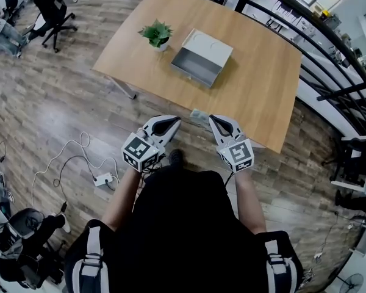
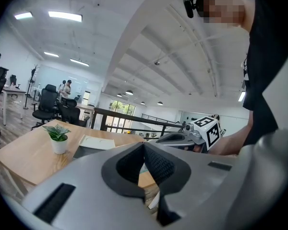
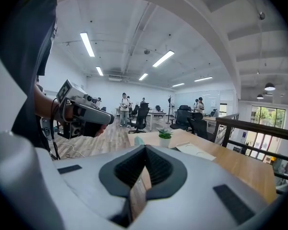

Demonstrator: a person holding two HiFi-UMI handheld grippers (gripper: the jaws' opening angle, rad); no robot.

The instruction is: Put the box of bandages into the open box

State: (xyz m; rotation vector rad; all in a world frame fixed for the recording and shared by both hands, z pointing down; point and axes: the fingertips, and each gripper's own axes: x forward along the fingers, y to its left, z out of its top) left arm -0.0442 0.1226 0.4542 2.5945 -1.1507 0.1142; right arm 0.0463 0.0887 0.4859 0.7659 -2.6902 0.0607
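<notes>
- Left gripper: jaws pressed together, nothing between them. Right gripper: the same.
- Box of bandages lies on the table edge, between both tips.
- Open box is farther ahead, lid back, showing only its grey floor.
- Potted plant stands beyond the left jaws.
- Only the head view shows the bandage box plainly.

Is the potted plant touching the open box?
Apart. The head view shows a strip of bare table between the potted plant and the open box.
</notes>
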